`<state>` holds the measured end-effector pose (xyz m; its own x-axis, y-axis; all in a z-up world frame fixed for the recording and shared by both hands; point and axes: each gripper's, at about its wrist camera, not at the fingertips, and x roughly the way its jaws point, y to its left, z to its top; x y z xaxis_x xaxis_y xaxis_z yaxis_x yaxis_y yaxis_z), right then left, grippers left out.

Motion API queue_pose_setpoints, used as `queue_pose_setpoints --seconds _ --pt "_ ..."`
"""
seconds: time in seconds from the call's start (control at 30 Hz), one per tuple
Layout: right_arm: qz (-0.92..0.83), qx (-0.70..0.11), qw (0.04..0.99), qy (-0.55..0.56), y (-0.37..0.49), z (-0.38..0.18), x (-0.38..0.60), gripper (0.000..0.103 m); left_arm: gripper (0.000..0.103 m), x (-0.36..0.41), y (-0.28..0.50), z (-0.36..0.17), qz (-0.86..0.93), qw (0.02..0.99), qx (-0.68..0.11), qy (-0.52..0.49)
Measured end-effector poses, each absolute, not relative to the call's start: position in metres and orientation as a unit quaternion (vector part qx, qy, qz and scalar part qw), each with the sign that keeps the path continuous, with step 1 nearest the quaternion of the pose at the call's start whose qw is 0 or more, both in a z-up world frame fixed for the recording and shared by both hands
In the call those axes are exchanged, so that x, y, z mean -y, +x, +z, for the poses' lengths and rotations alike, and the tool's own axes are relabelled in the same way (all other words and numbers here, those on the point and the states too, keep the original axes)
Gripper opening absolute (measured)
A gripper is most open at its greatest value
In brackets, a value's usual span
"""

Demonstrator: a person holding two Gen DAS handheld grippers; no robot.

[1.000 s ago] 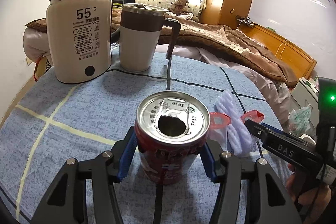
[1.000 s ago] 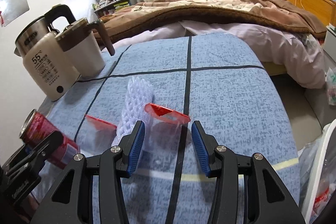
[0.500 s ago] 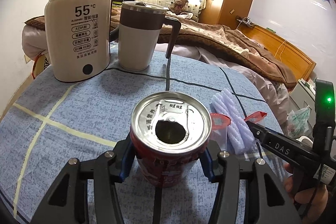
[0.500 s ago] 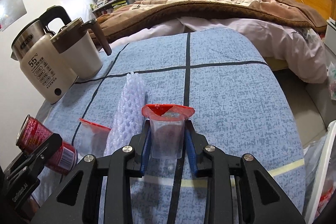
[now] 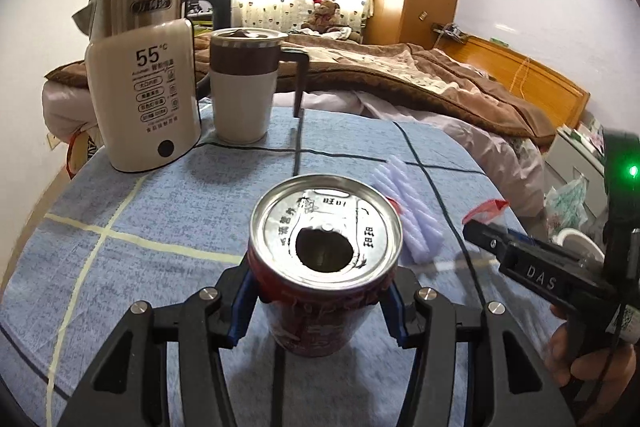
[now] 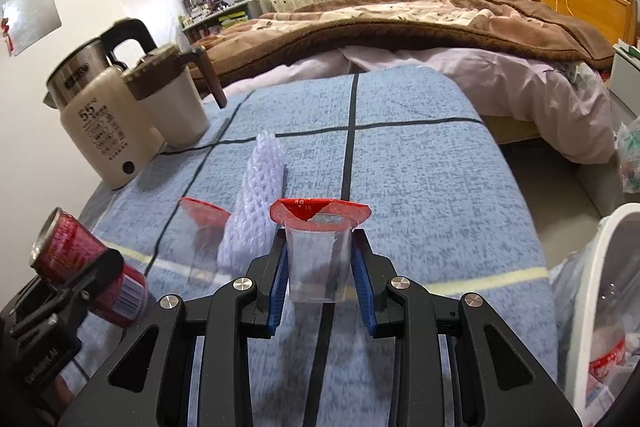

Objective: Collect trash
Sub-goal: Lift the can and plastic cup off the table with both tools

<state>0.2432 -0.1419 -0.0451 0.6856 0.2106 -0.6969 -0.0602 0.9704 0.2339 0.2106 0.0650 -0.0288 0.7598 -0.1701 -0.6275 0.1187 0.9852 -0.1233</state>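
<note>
Can: red can upright, open mouth up, clamped in the left gripper, lifted above the table's near edge; higher than half a second ago.
Cup: clear cup upright, red lid peeled, pinched by the right gripper, raised since before.
Farther: second cup and foam net mid-table; kettle, mug at far left corner.

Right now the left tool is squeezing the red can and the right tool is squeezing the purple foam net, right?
Not quite. The left tool does squeeze the red can, but the right tool is squeezing the clear plastic cup, as the right wrist view shows. The purple foam net lies loose on the table beside it.
</note>
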Motion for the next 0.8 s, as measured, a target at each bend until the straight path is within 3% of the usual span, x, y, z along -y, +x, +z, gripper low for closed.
queue_pose_setpoints --seconds 0.8 --pt "0.037 -0.335 0.937 0.095 0.138 -0.001 0.207 0.031 0.055 0.019 0.142 0.002 -0.164 0.933 -0.321 -0.003"
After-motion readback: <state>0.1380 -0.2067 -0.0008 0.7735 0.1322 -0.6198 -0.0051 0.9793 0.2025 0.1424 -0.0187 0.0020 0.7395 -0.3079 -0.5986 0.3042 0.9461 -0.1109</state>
